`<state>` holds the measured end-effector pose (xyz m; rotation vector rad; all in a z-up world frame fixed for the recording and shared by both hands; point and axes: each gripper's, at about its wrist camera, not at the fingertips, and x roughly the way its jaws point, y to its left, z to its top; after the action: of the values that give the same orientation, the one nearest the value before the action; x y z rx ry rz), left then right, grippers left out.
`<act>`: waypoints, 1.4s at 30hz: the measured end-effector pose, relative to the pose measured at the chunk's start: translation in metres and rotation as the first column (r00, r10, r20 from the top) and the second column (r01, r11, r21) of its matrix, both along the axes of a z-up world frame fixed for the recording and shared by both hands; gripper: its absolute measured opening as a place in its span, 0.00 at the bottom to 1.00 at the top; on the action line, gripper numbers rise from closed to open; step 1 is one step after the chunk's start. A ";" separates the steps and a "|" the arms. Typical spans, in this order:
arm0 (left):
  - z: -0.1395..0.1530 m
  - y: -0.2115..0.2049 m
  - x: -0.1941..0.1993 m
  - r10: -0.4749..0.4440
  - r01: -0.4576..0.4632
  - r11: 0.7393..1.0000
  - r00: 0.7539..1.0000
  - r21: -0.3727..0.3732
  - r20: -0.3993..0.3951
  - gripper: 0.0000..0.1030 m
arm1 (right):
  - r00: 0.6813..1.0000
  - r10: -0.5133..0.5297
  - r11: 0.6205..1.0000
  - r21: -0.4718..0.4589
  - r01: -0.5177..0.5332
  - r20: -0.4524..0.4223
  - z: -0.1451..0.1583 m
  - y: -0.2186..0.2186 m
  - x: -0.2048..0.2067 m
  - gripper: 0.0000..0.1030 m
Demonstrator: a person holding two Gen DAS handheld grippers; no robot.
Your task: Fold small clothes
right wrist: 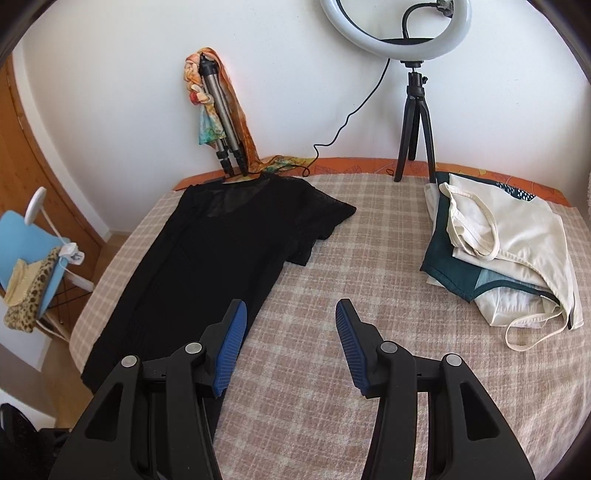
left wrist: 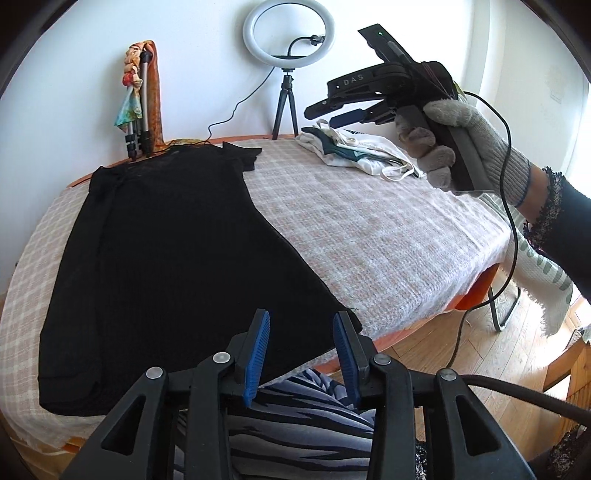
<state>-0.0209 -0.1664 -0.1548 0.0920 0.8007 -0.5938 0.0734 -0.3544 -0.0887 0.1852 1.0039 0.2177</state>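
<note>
Lying flat on the checked blanket point(right wrist: 314, 369), the black top point(right wrist: 207, 258) looks half-folded lengthwise.

Ring light point(right wrist: 397, 26) top cut by frame edge; black garment point(right wrist: 207, 266) hem hidden behind claw.

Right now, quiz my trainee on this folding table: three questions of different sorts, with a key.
1. True or false: the black top lies spread flat on the checked cover.
2. The pile of pale clothes lies nearest: A) the ring light tripod B) the blue chair C) the scarf-draped tripod.
3. What is between the right gripper pads?

Key: 1 true; 2 A; 3 nothing, and the left gripper is empty too.
</note>
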 end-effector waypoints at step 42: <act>-0.018 -0.017 0.024 0.049 -0.063 0.992 0.992 -0.113 -0.118 0.01 | 0.955 -0.125 0.961 0.207 0.184 -0.269 -0.119 0.012 0.158 0.03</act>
<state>0.0031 -0.1830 -0.1730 -0.0722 0.8761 -0.5954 0.2317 -0.3426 -0.2075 0.5125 1.2122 0.1680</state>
